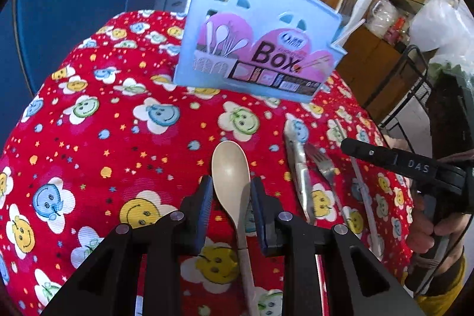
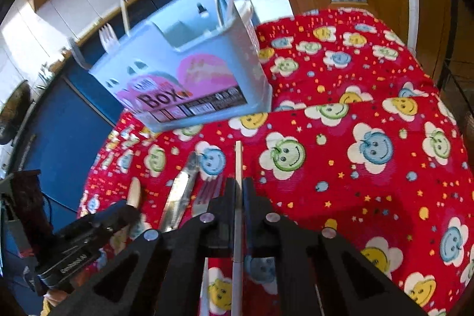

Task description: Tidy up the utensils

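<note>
Left wrist view
- Cloth (image 1: 89, 138): red, smiley print; all items are laid on it.
- Box (image 1: 257, 34): blue utensil holder, stood at the far edge, well apart from the left gripper (image 1: 231, 191).
- Spoon (image 1: 232, 171): pale, bowl pointed toward the box, handle run back between the fingers.
- Left gripper: jaws parted to about the width of the bowl; the spoon is straddled at its neck, but contact cannot be told.
- Knife (image 1: 299, 168), fork (image 1: 323, 165), chopstick (image 1: 363, 182): laid side by side right of the spoon.
- Advice: the jaws are best closed on the narrow neck, squarely, before any lift.

Right wrist view
- Right gripper (image 2: 238, 194): jaws drawn in almost fully, the chopstick (image 2: 238, 182) clamped between them.
- Chopstick: lined up with the fingers, tip pointed to the box (image 2: 189, 73).
- Box contents: sticks and a white fork are seen upright in its compartments.
- Fork (image 2: 207, 194), knife (image 2: 180, 191): just left of the jaws, on the cloth (image 2: 355, 153).
- Advice: the stick should be raised clear of the fork, tipped upright, then lowered into the compartment where other sticks are kept.
</note>
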Motion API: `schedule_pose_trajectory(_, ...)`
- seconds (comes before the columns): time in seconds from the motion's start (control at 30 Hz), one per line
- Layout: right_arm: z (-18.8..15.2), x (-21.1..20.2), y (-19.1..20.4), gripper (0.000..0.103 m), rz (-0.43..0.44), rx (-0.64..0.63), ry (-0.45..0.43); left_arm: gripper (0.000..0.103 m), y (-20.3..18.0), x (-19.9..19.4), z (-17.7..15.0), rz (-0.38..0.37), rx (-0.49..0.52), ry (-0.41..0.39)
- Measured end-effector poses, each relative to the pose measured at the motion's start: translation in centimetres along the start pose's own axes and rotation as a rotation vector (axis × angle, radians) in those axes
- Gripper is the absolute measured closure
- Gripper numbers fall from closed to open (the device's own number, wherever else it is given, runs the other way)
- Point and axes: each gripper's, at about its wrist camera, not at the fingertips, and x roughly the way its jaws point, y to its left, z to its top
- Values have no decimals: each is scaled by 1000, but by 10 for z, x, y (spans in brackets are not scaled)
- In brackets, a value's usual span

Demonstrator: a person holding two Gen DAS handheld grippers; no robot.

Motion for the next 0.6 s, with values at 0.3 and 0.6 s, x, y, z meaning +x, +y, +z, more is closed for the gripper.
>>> schedule_pose_trajectory(0.3, -4, -49, 20, 97, 32, -62, -184, 77, -16, -45, 6, -10, 56, -172)
schedule_pose_trajectory(0.6, 4, -80, 40, 97, 14, -138, -310, 103, -21, -65, 15, -14, 67, -236)
